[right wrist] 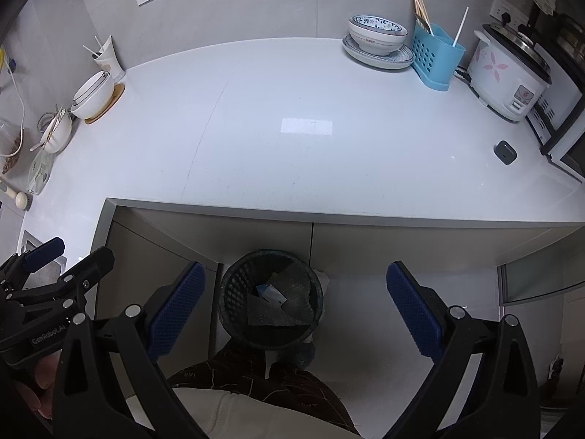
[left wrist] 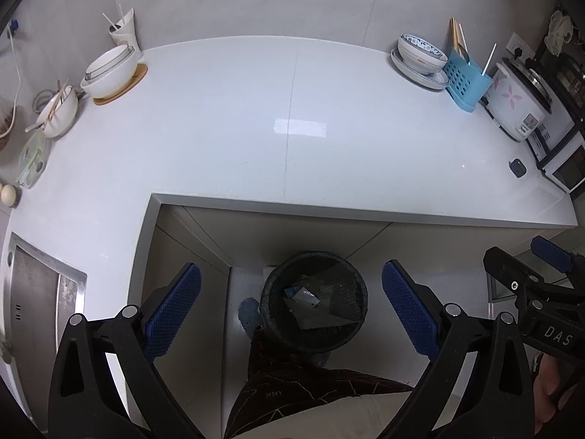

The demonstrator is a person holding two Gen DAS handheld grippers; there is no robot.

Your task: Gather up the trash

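Note:
A dark mesh waste bin [left wrist: 272, 292] [right wrist: 234, 285] stands on the floor under the white counter's front edge. Crumpled wrappers and paper scraps [left wrist: 318, 303] [right wrist: 279, 301] lie inside it. My left gripper [left wrist: 290, 305] hangs open above the bin, blue pads wide apart and nothing between them. My right gripper [right wrist: 294, 305] is open too, held over the bin and the floor to its right, also with nothing in it. Each gripper shows at the edge of the other's view, the right one [left wrist: 533, 267] and the left one [right wrist: 69, 259].
White counter [left wrist: 292, 128] carries stacked bowls [left wrist: 109, 69], a bowl with chopsticks [left wrist: 58, 108], a blue utensil holder [left wrist: 466, 82], patterned bowls [left wrist: 420, 53], a rice cooker [left wrist: 515, 102], a small dark gadget [left wrist: 517, 167]. A sink [left wrist: 36, 300] lies left. A person's patterned trousers [left wrist: 292, 387] are below.

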